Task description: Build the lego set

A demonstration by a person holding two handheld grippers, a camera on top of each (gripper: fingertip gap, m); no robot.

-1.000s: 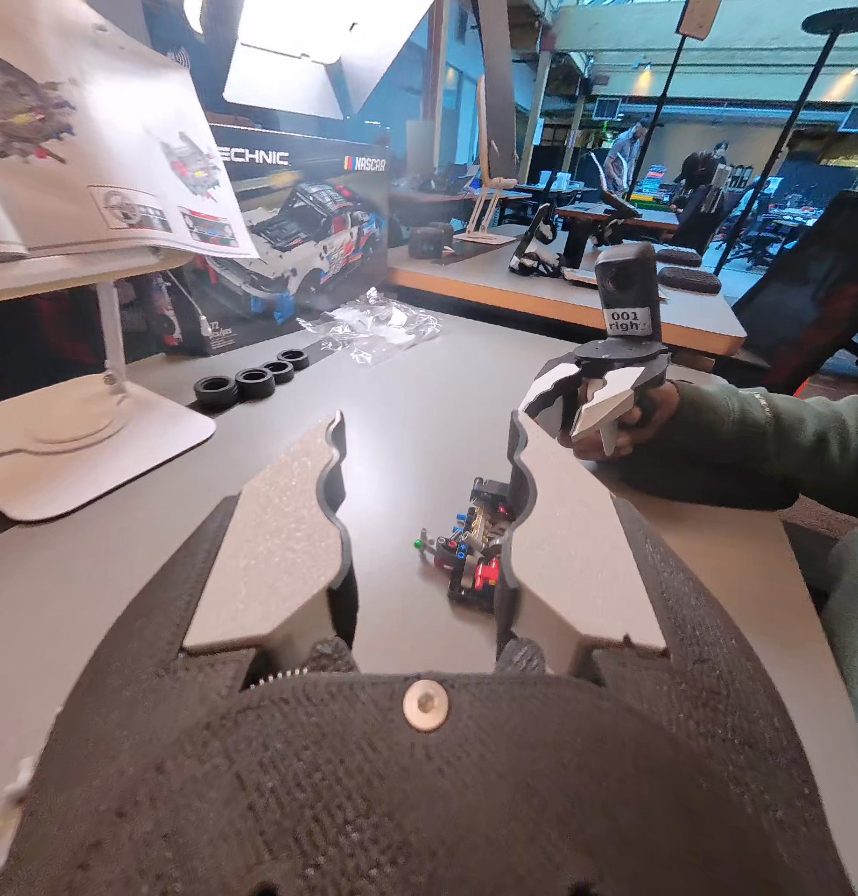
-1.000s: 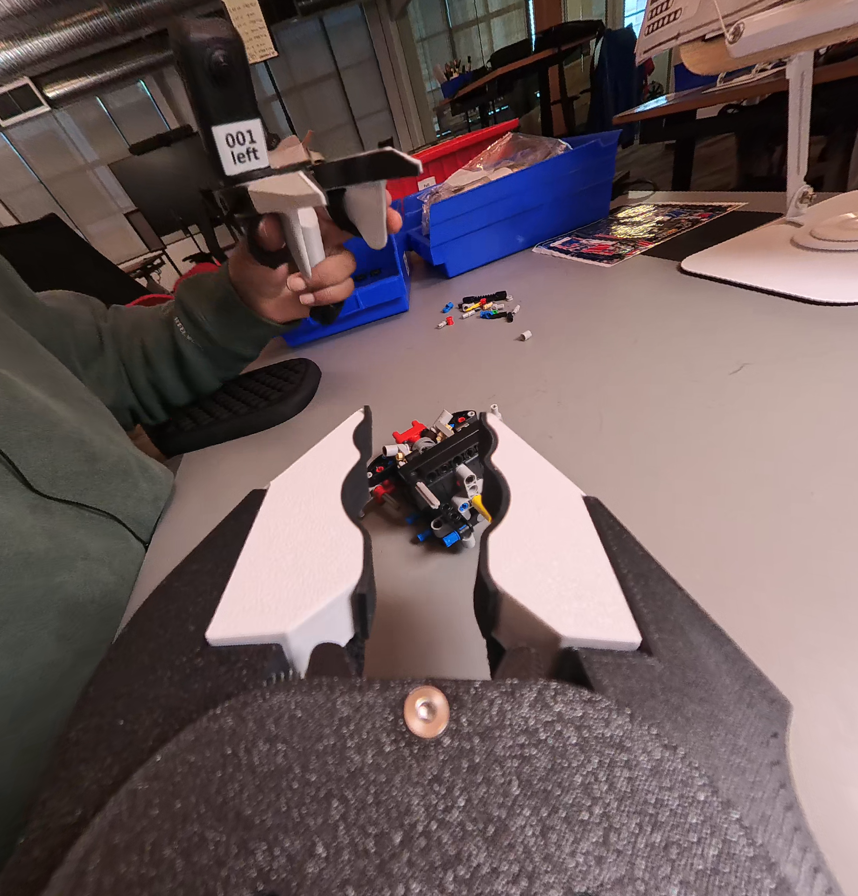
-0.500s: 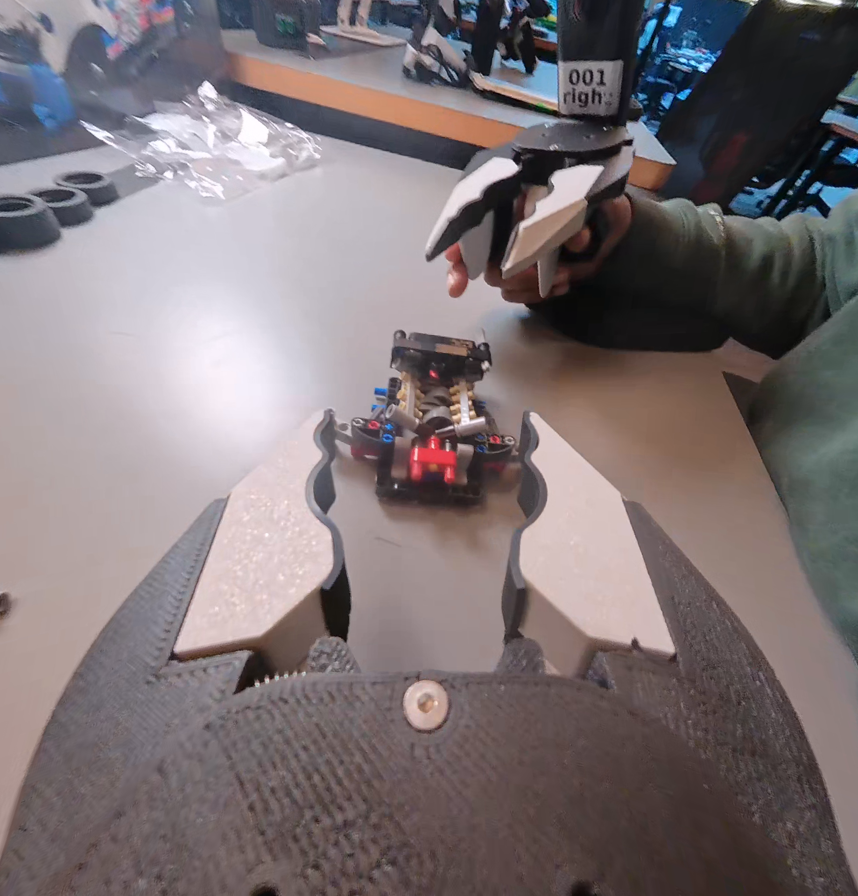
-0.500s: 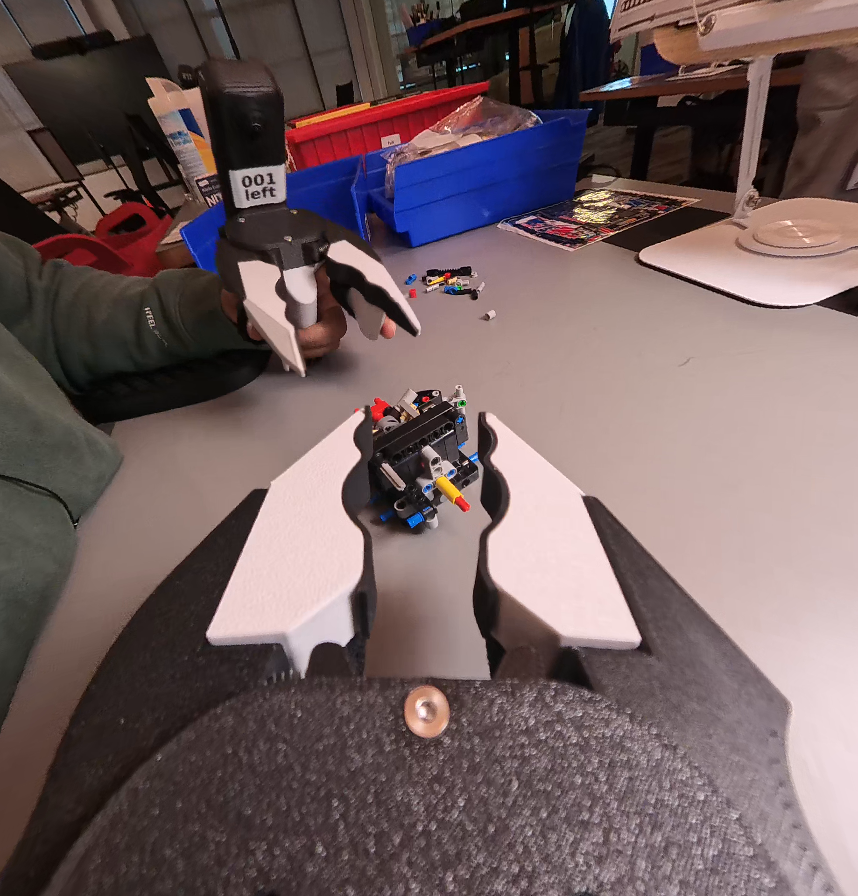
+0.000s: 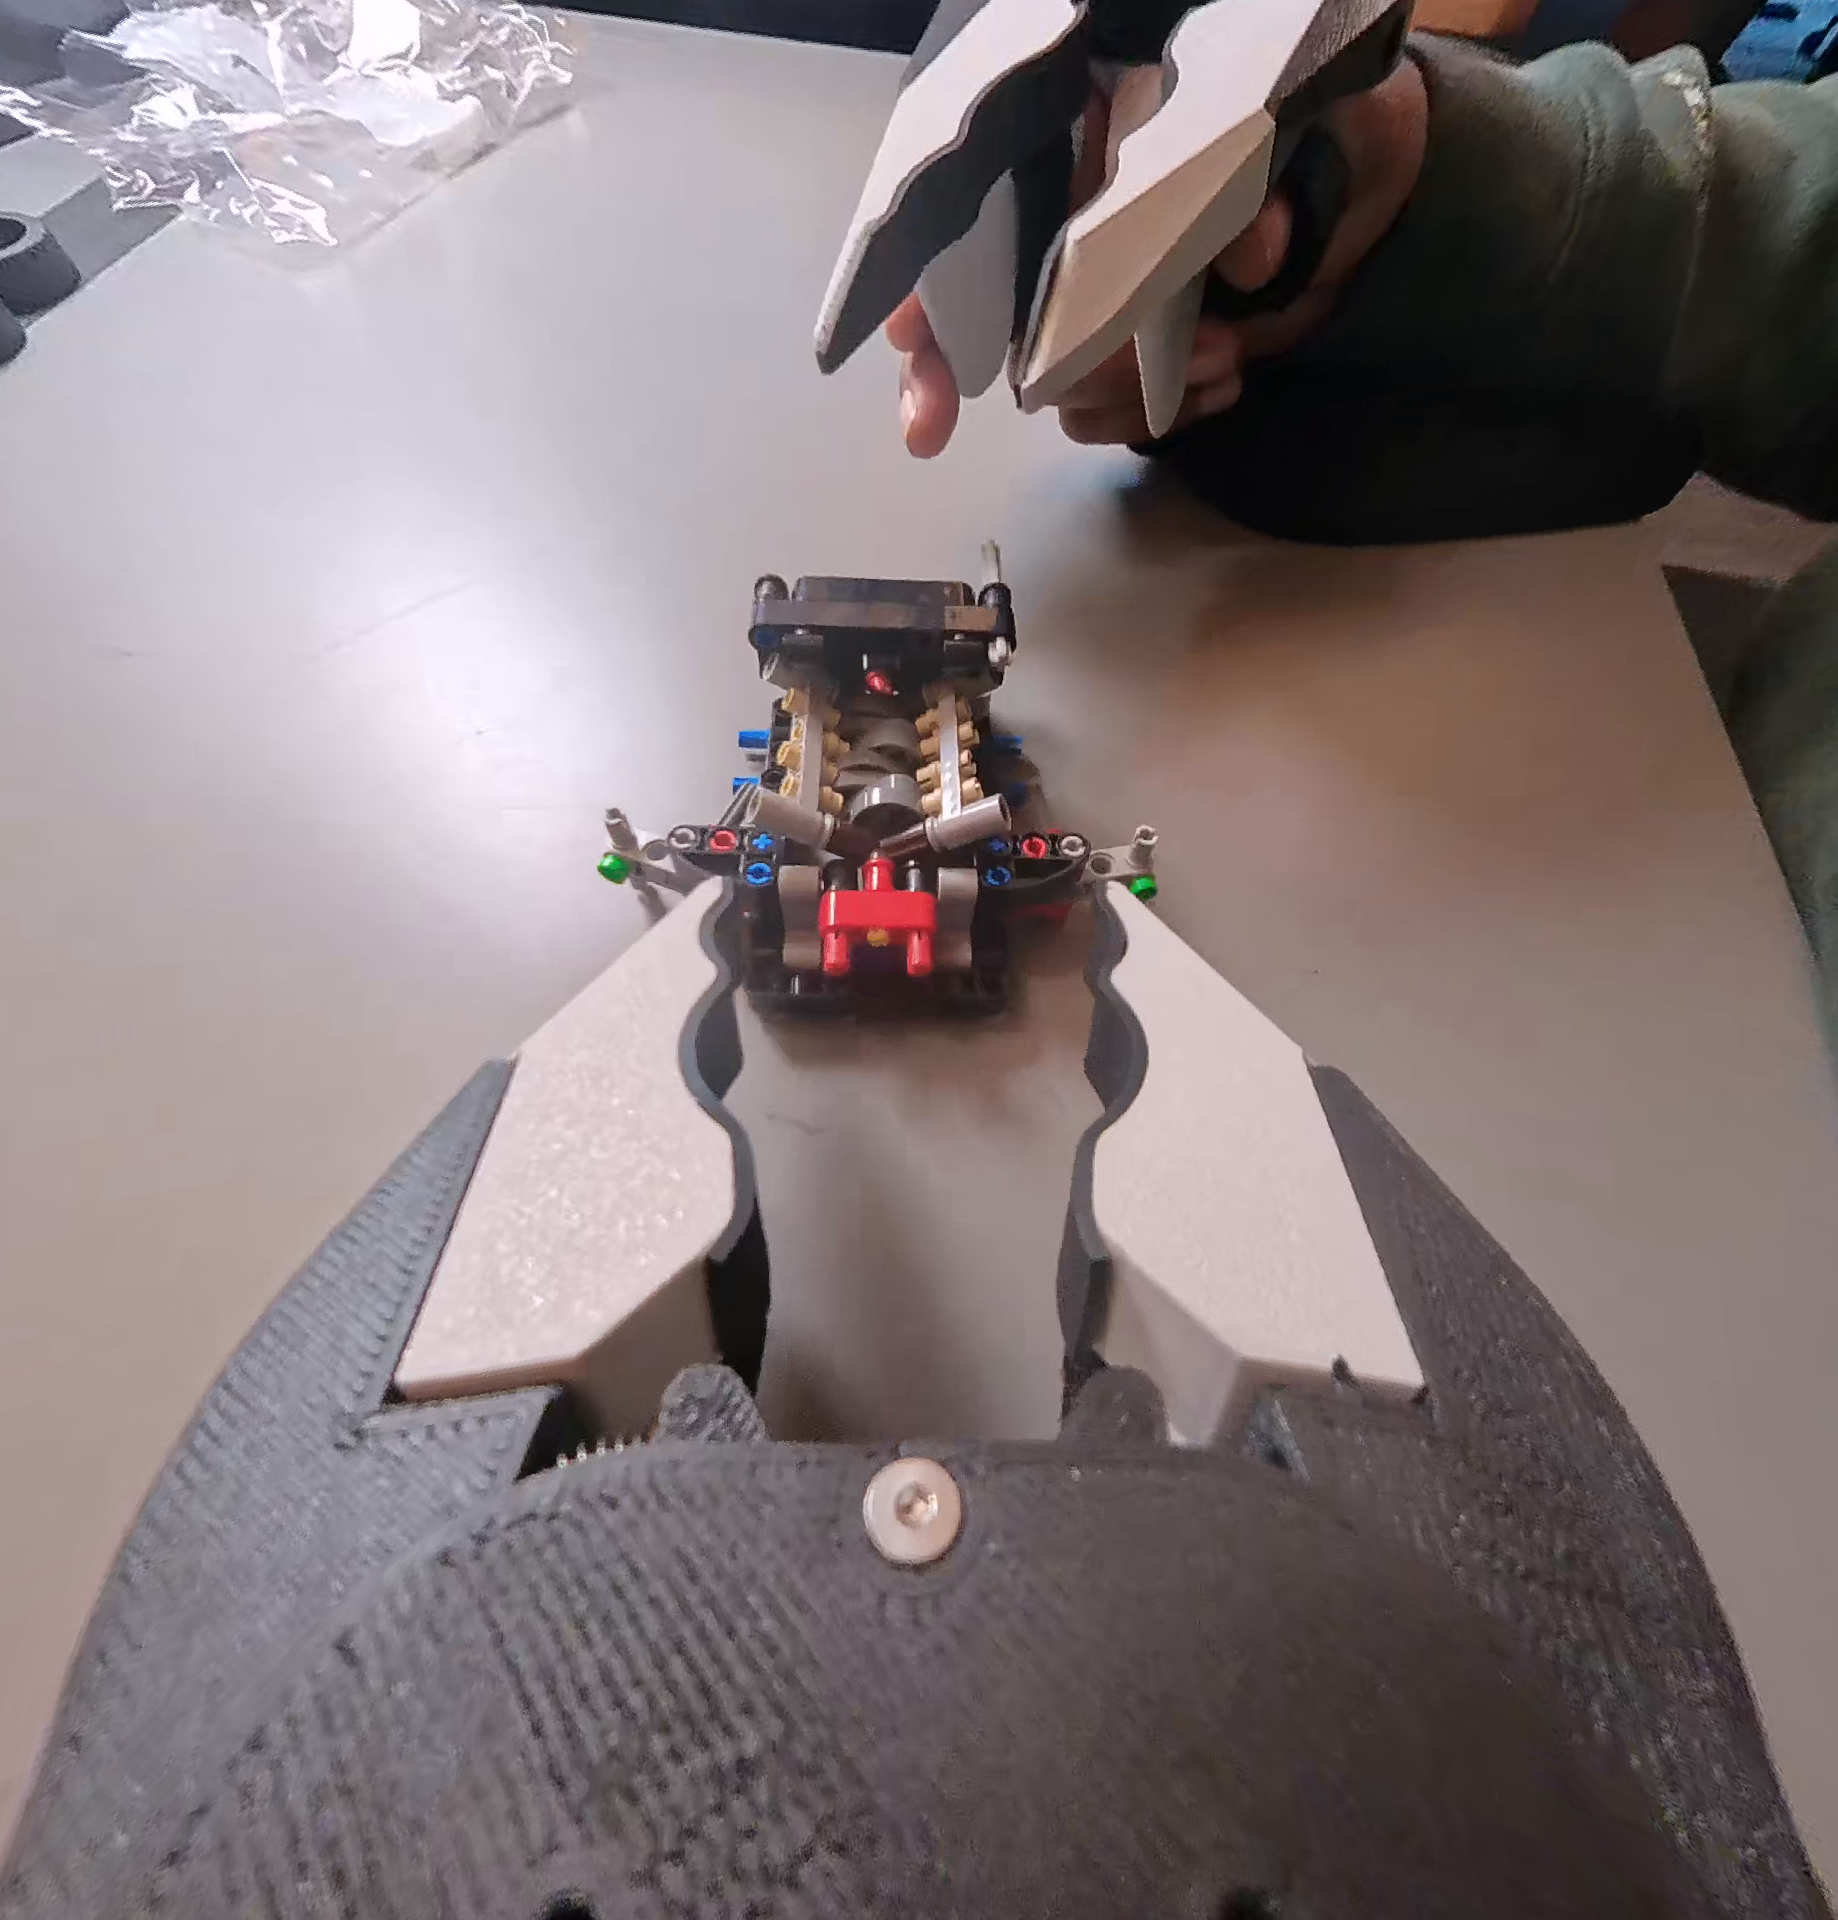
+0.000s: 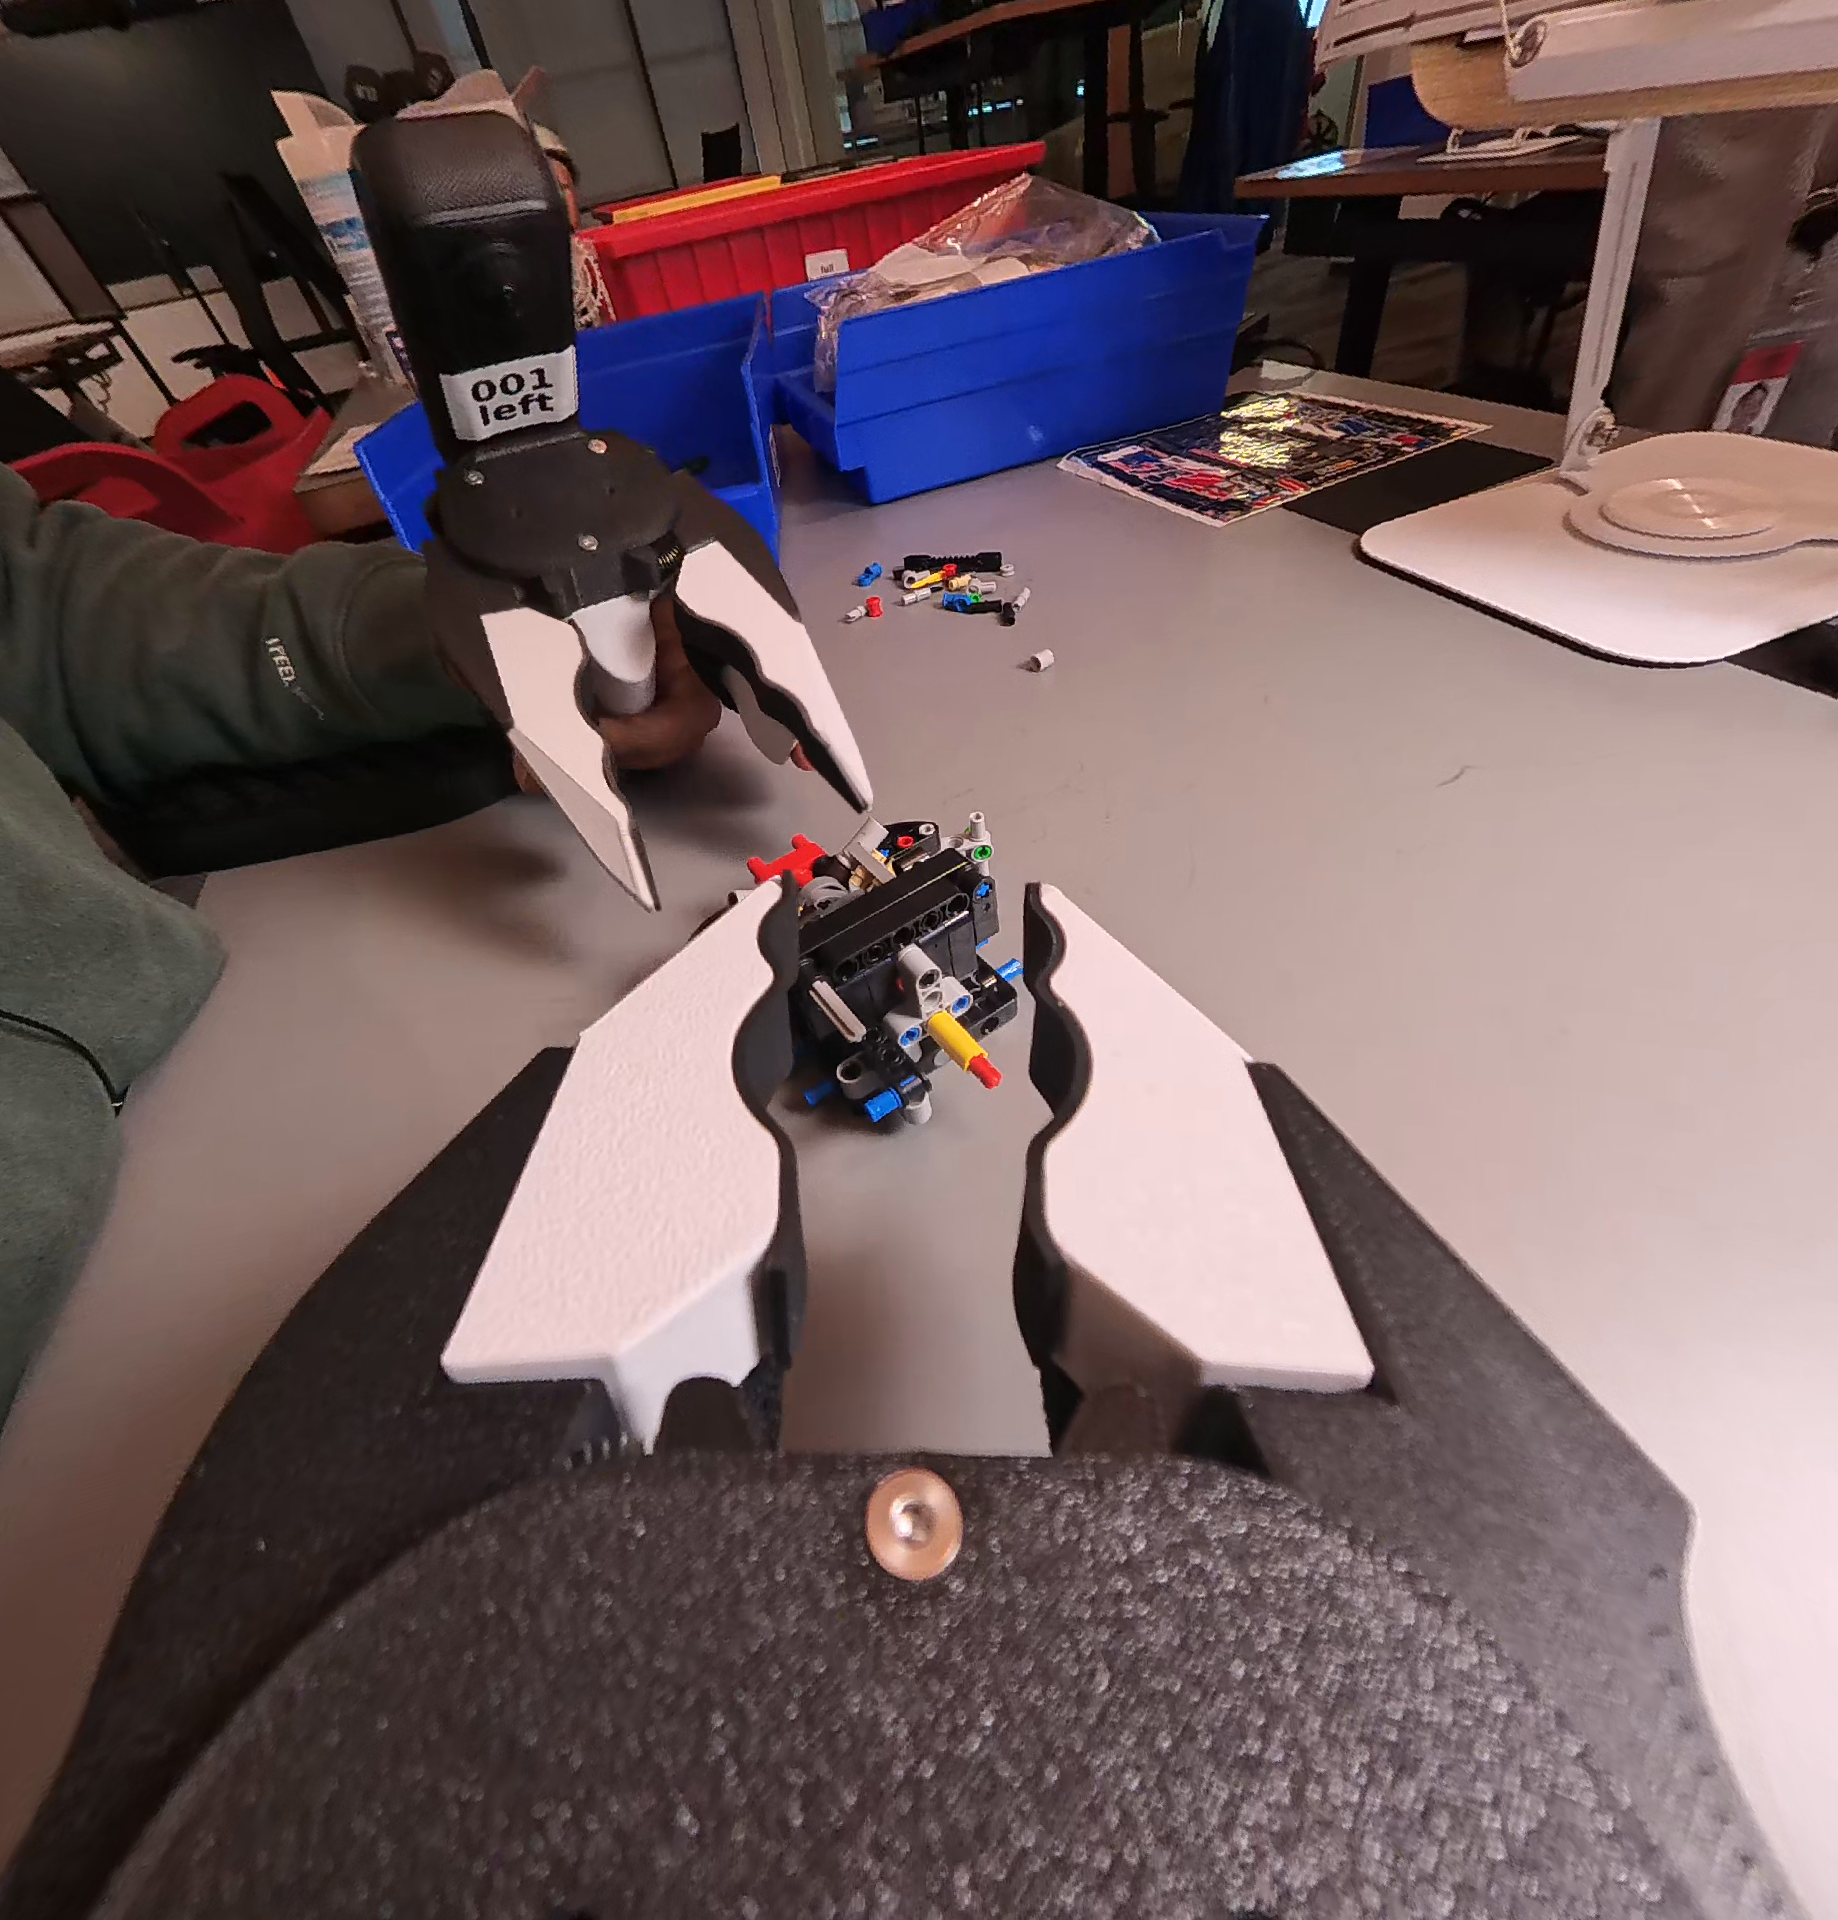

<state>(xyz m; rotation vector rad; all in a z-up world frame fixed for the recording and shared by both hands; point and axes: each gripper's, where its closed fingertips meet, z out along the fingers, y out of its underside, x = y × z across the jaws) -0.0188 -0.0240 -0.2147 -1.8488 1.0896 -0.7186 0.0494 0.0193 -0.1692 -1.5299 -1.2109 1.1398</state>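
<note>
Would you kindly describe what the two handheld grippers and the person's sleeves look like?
Each gripper has a black, rough-textured printed body with a silver screw, and two white wedge fingers edged by wavy black pads. The left gripper, seen from the right wrist view, carries a black camera block bearing a white label. The right gripper matches. Both sleeves are dark green.

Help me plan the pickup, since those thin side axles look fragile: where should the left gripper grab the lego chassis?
Probably its black lower frame, at the red-bracket end of the lego chassis. The left gripper is open and straddles that end, so come in low along the table and close on the flat sides behind the green-tipped axles.
</note>
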